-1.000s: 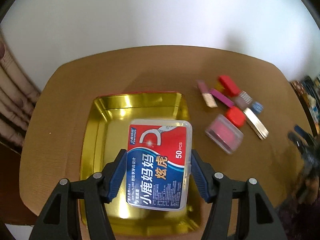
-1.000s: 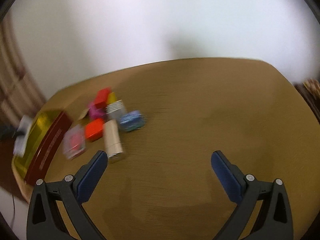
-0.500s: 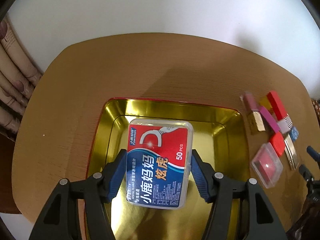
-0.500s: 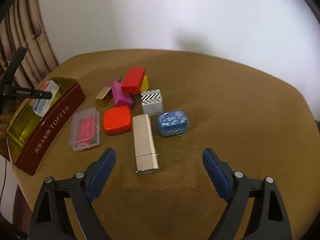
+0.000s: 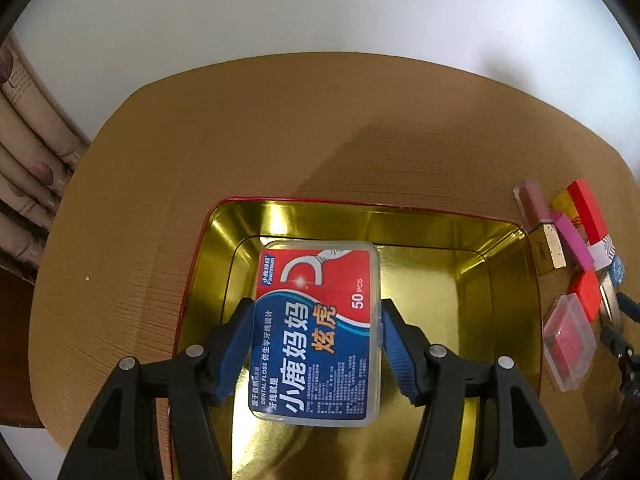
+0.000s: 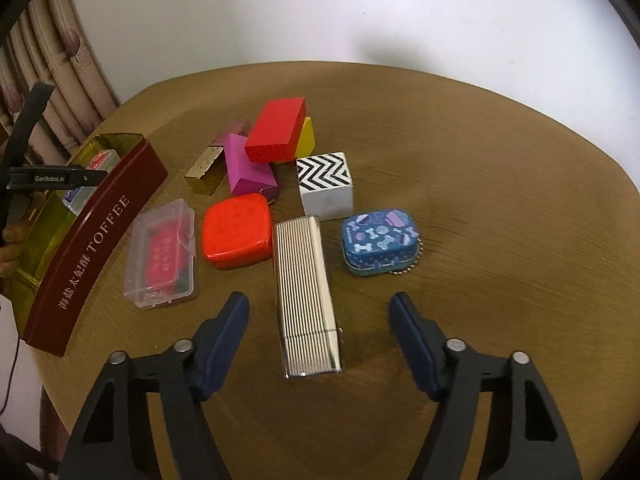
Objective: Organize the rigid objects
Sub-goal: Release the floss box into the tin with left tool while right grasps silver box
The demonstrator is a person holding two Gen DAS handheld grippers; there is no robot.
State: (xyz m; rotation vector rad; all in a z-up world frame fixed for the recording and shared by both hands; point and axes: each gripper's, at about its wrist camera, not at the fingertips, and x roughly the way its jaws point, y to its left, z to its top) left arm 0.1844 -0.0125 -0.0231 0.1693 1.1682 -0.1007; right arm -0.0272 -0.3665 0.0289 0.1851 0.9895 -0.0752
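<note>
The left gripper [image 5: 316, 344] is clamped on a clear plastic dental floss box with a red and blue label [image 5: 316, 332], its blue pads pressing the box's two long sides, and holds it inside the open gold-lined toffee tin with dark red outer walls [image 5: 432, 240], over the tin's floor; whether the box touches the floor cannot be told. The tin sits on a round brown wooden table [image 6: 480, 160]. To the right of the tin lies a cluster of small things: just beside it a clear plastic case with red contents [image 6: 162, 254], then a rounded red box [image 6: 236, 230], a ribbed silver metal bar [image 6: 306, 294], a blue patterned tin with a bead chain [image 6: 380, 240], a white block with black zigzags [image 6: 326, 184], a magenta block [image 6: 246, 170], a gold bar [image 6: 204, 170] and a red block [image 6: 276, 130] lying atop a yellow one [image 6: 306, 136]. The right gripper [image 6: 320, 320] stands about half open, its jaws having just been closing, with the near end of the silver bar between the pads, which do not touch it.
</note>
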